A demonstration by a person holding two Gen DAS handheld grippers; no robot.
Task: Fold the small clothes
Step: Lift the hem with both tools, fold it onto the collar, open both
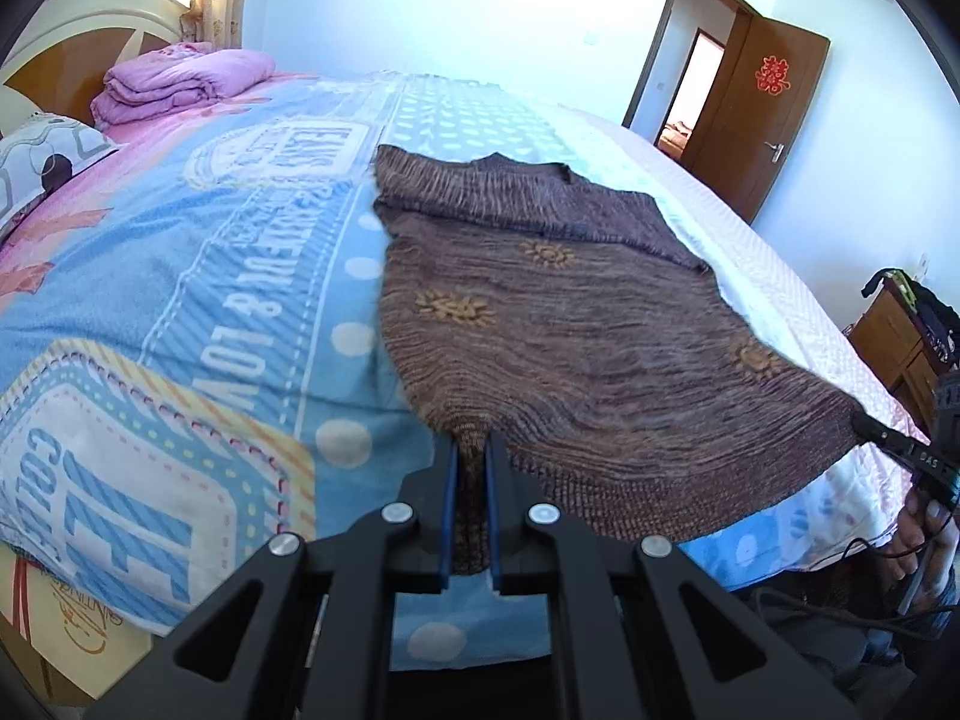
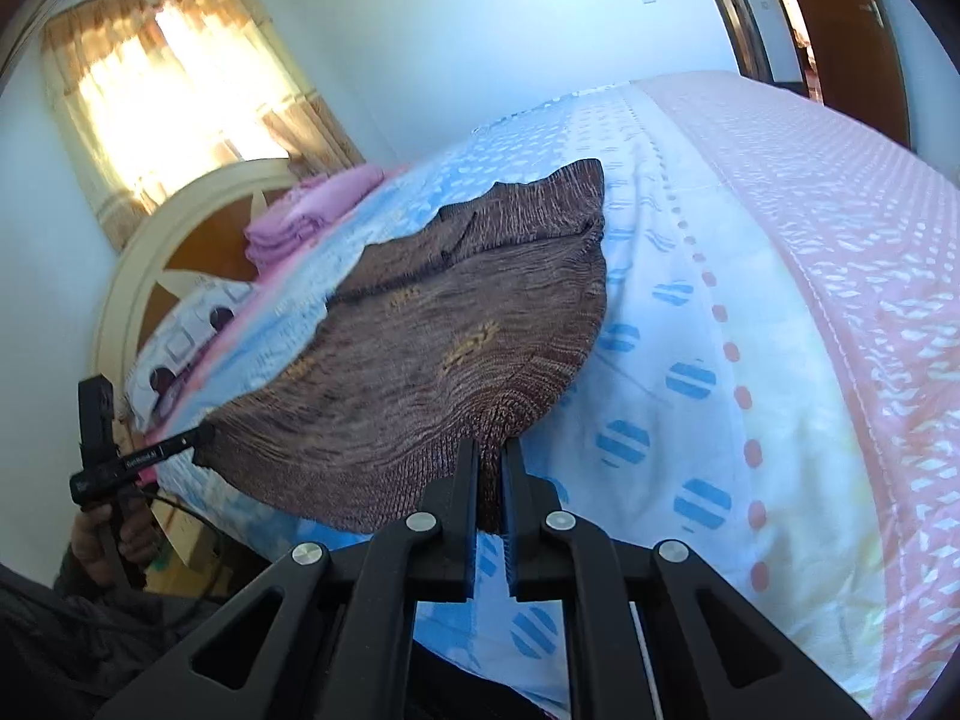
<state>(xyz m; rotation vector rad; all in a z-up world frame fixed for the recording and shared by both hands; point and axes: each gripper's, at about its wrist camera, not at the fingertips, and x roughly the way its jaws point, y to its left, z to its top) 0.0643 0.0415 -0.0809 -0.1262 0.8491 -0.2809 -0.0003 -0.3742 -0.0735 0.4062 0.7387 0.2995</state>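
- Sweater (image 1: pixel 576 324): brown knit with orange sun motifs; lies spread on the bed (image 1: pixel 180 276); near hem raised off the bedding at both corners; collar end rests flat, farther up the bed.
- Left gripper (image 1: pixel 471 450): jaws together, clamped on the sweater's left hem corner; knit fabric fills the gap between the blue pads (image 1: pixel 447 516).
- Right gripper (image 2: pixel 492 456): jaws together, clamped on the right hem corner; fabric bunched between the fingers; seen from the left wrist as a black bar at the hem's far corner, with white lettering too blurred to read.
- Bedding text: blue quilt carries large white print; "LOV" and "&" legible upside down; a badge reads "JEANS" upside down; the remainder is unclear.
- Left gripper body, seen from the right wrist: white label, too small to read.
- Door (image 1: pixel 774 120): brown, open; red double-happiness paper-cut fixed on it.
- Pink blanket (image 1: pixel 180 84): folded, at the headboard (image 1: pixel 54 36); well apart from the sweater.
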